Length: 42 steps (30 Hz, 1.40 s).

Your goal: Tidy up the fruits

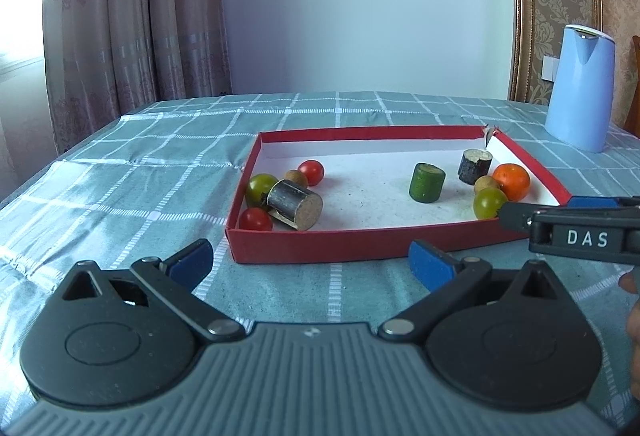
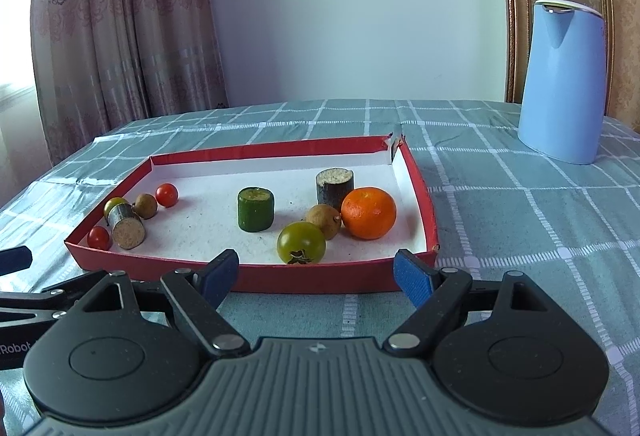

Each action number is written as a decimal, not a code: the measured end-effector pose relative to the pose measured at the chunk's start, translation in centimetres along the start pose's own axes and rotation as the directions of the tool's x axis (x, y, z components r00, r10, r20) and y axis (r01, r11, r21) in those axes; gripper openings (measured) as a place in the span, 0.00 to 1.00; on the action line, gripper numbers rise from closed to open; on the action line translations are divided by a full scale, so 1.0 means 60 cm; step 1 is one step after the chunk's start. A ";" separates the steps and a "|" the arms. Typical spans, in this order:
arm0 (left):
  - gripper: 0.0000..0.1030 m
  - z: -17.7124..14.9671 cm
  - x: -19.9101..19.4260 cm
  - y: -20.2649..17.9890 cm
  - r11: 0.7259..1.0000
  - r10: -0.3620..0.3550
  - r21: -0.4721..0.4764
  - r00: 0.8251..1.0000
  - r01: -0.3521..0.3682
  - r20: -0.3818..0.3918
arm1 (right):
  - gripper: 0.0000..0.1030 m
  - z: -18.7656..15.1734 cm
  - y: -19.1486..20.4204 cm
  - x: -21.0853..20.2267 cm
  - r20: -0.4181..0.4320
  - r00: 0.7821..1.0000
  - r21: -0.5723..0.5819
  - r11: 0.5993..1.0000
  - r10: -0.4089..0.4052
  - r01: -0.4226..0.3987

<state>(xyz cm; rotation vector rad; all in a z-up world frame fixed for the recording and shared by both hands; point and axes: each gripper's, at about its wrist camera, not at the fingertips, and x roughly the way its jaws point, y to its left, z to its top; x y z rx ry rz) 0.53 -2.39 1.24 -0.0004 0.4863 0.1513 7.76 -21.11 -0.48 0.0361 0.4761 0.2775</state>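
A shallow red box [image 1: 320,248] [image 2: 256,278] with a white floor holds the fruit. At its left are two red tomatoes [image 1: 255,220], a green tomato [image 1: 260,185], a longan [image 1: 297,177] and a dark cane piece [image 1: 295,203]. At its right are an orange [image 2: 369,212], a green tomato [image 2: 301,242], a longan [image 2: 324,220], a green cane piece [image 2: 256,208] and a dark cane piece [image 2: 334,187]. My left gripper [image 1: 312,262] is open and empty before the box's near wall. My right gripper [image 2: 316,274] is open and empty, facing the right green tomato.
A light blue kettle [image 2: 562,83] stands on the checked teal tablecloth [image 2: 520,203] at the back right. A curtain [image 1: 132,15] hangs at the left and a white wall is behind. The right gripper's body [image 1: 576,224] shows at the left view's right edge.
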 end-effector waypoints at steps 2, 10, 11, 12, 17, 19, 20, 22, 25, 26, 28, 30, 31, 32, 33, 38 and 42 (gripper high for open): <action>1.00 0.000 -0.001 0.001 1.000 -0.001 -0.003 1.000 0.001 -0.001 | 0.82 0.000 0.000 0.001 -0.003 1.000 0.000 1.000 0.000 0.000; 1.00 -0.002 0.000 0.001 1.000 0.001 -0.002 1.000 -0.001 -0.004 | 0.82 -0.001 0.001 0.001 -0.003 1.000 -0.006 1.000 0.002 -0.002; 1.00 -0.002 0.000 0.002 1.000 0.000 -0.004 1.000 0.000 -0.004 | 0.82 -0.001 0.001 0.001 -0.002 1.000 -0.006 1.000 0.002 -0.002; 1.00 -0.004 -0.001 0.002 1.000 -0.002 -0.005 1.000 0.002 -0.004 | 0.82 -0.001 0.001 0.001 -0.001 1.000 -0.006 1.000 0.002 -0.002; 1.00 -0.007 0.001 -0.004 1.000 -0.007 0.014 1.000 0.007 -0.017 | 0.82 -0.001 0.002 -0.002 0.000 1.000 -0.010 1.000 0.002 -0.002; 1.00 -0.009 0.003 -0.006 1.000 -0.005 0.021 1.000 0.006 -0.019 | 0.82 -0.002 0.002 -0.003 0.000 1.000 -0.010 1.000 0.003 -0.003; 1.00 -0.010 0.003 -0.007 1.000 -0.004 0.022 1.000 0.004 -0.019 | 0.82 -0.003 0.001 -0.004 0.000 1.000 -0.009 1.000 0.005 -0.005; 1.00 -0.011 0.004 -0.007 1.000 -0.014 0.022 1.000 0.014 -0.024 | 0.82 -0.006 0.001 -0.007 -0.004 1.000 -0.012 1.000 0.009 -0.009; 1.00 -0.012 0.002 -0.010 1.000 -0.013 0.027 1.000 0.013 -0.018 | 0.82 -0.008 0.002 -0.009 -0.001 1.000 -0.018 1.000 0.007 -0.007; 1.00 -0.012 0.002 -0.011 0.999 -0.014 0.031 1.000 0.014 -0.016 | 0.82 -0.008 0.002 -0.009 0.000 1.000 -0.020 1.000 0.006 -0.006; 1.00 -0.012 0.001 -0.013 0.999 -0.017 0.041 1.000 0.018 -0.011 | 0.82 -0.009 0.003 -0.010 0.000 1.000 -0.020 1.000 0.007 -0.007; 1.00 -0.013 -0.001 -0.016 0.999 -0.015 0.051 1.000 0.015 0.000 | 0.82 -0.009 0.003 -0.010 -0.001 1.000 -0.021 1.000 0.005 -0.005; 1.00 -0.014 -0.002 -0.018 0.998 -0.014 0.056 1.000 0.013 0.003 | 0.82 -0.009 0.003 -0.010 0.000 1.000 -0.021 1.000 0.004 -0.004; 1.00 -0.014 -0.002 -0.020 0.998 -0.012 0.063 1.000 0.012 0.006 | 0.82 -0.010 0.002 -0.010 0.001 1.000 -0.021 1.000 0.003 -0.003; 1.00 -0.014 -0.002 -0.021 0.998 -0.011 0.069 1.000 0.010 0.008 | 0.82 -0.010 0.002 -0.010 0.000 1.000 -0.021 1.000 0.002 -0.002; 1.00 -0.016 -0.002 -0.022 0.997 -0.009 0.072 1.000 0.009 0.006 | 0.82 -0.015 -0.003 -0.017 -0.003 1.000 -0.014 1.000 0.011 -0.011; 1.00 -0.017 -0.002 -0.022 0.998 -0.008 0.070 1.000 0.008 0.003 | 0.82 -0.020 -0.002 -0.017 -0.020 1.000 -0.025 1.000 0.012 -0.013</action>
